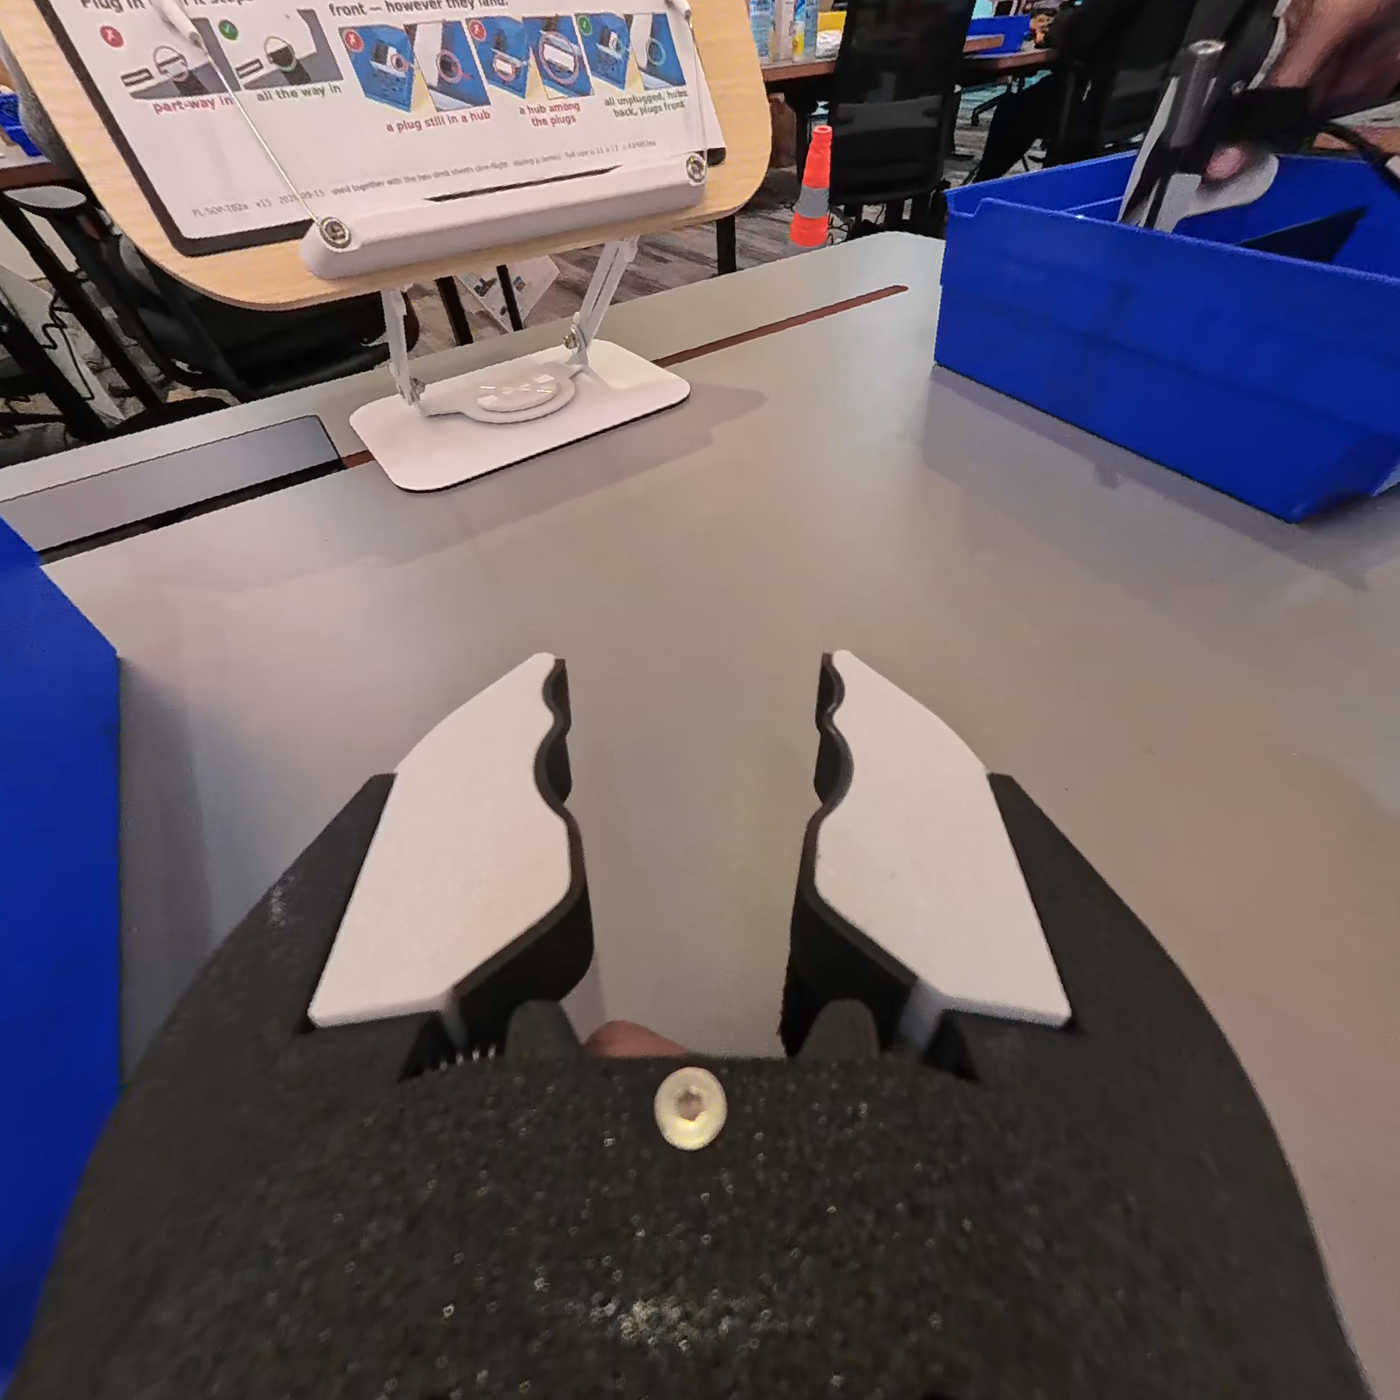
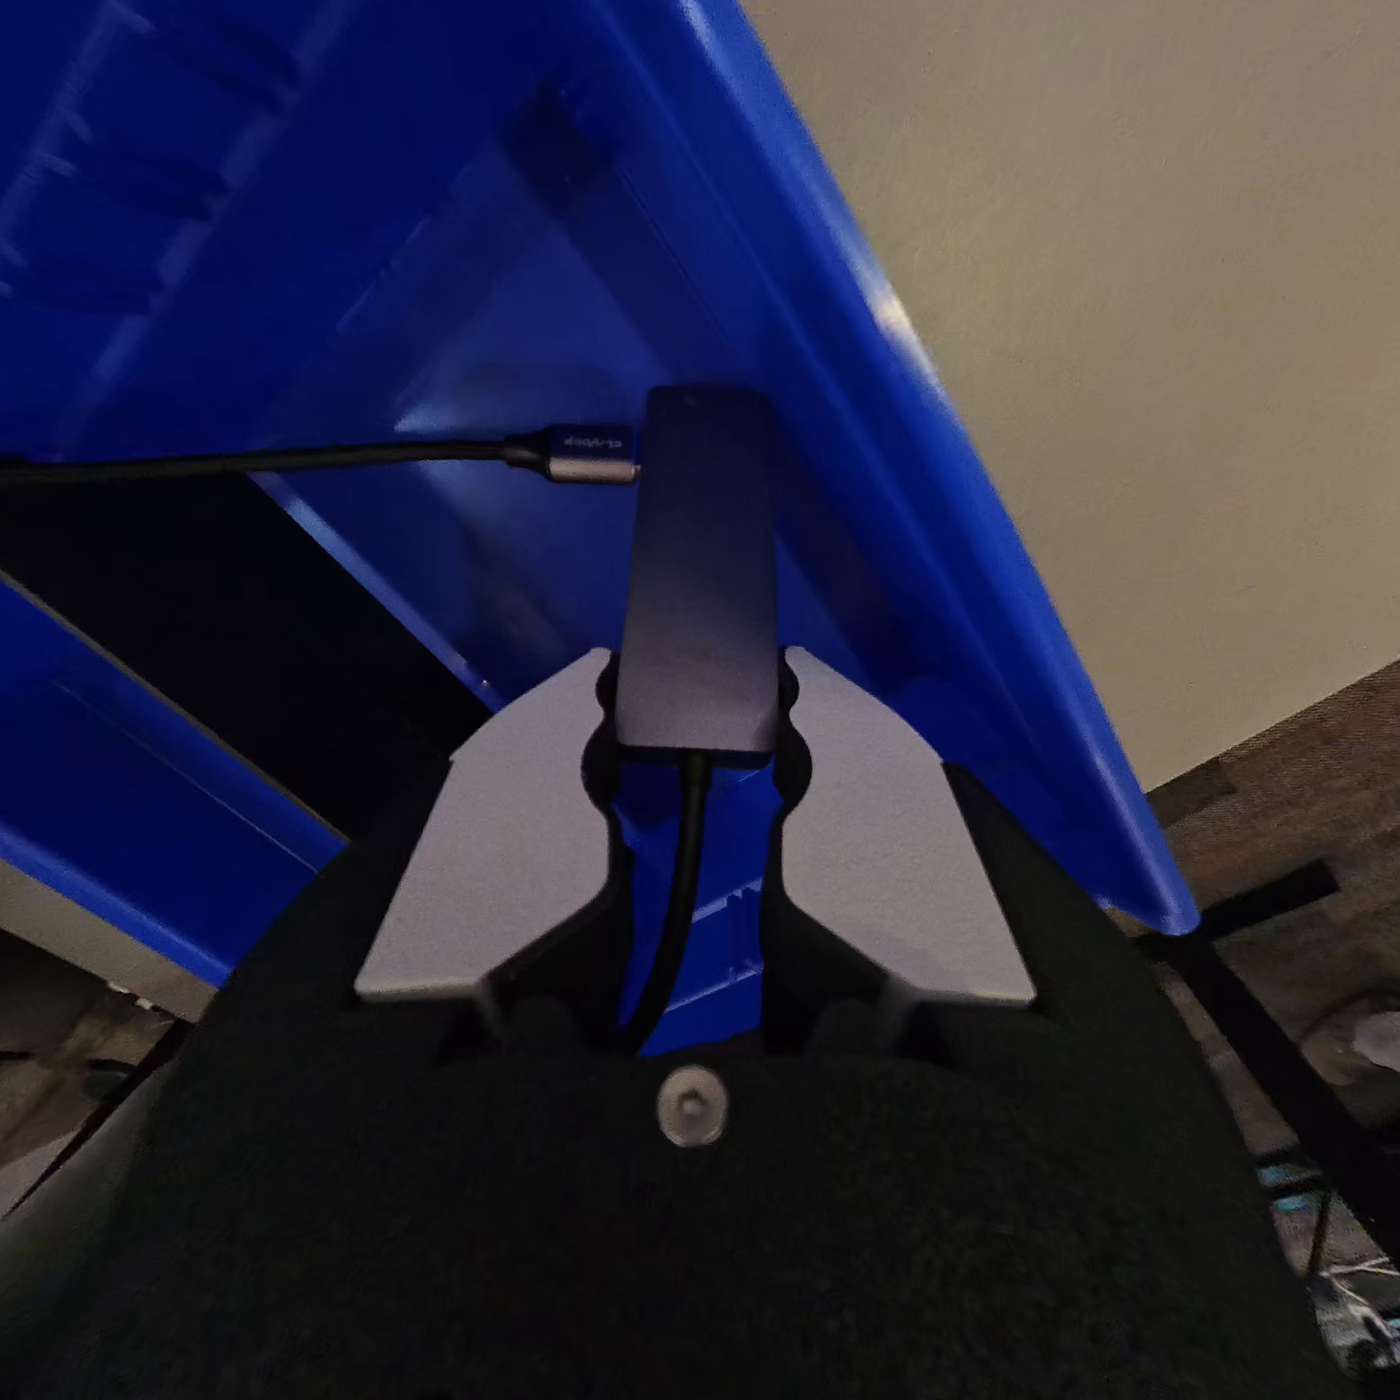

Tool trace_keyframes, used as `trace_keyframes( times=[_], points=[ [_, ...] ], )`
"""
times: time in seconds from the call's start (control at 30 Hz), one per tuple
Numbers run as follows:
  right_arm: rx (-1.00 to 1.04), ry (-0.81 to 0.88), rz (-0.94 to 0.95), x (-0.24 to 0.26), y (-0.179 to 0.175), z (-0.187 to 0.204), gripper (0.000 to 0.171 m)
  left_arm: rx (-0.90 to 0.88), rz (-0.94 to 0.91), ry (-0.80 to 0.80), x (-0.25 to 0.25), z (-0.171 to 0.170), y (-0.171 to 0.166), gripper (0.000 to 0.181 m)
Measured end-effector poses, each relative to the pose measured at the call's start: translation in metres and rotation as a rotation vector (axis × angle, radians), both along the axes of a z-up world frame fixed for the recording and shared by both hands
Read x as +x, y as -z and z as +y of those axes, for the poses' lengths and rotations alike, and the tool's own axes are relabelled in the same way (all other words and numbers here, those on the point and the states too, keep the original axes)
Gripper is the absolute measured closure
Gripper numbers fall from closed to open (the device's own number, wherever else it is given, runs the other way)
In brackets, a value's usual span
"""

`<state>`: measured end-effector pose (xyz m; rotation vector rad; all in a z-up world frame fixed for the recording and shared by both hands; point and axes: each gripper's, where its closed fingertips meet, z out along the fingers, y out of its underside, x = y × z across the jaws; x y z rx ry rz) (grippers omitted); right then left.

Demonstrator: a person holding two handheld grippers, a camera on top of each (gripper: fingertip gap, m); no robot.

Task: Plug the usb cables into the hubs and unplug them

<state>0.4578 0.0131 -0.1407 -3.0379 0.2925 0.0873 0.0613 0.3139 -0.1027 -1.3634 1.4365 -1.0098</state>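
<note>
The right gripper [image 2: 695, 708] is clamped on the near end of a slim grey USB hub [image 2: 701, 576], which points away from the camera inside a blue bin [image 2: 871, 424]. A braided USB cable [image 2: 303, 457] with a silver-collared plug [image 2: 579, 457] sits in the hub's left side near its far end, and the hub's own black lead [image 2: 682, 894] trails back between the fingers. The left gripper [image 1: 693, 682] hovers over the grey table [image 1: 757, 545], its jaws apart and holding nothing. Beyond it stands an instruction sheet stand [image 1: 523, 424].
</note>
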Motion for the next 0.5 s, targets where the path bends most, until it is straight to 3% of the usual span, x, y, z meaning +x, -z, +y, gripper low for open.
trace_keyframes(
  times=[0.27,0.5],
  points=[
    [-0.103,-0.030,-0.017,0.007,0.010,-0.019,0.132,0.010,0.013,0.019,0.001,-0.006,0.003,0.119],
    [-0.044,-0.061,-0.128,0.015,-0.021,-0.014,0.129,0.003,0.023,0.028,0.002,-0.008,0.006,0.119]
  ],
)
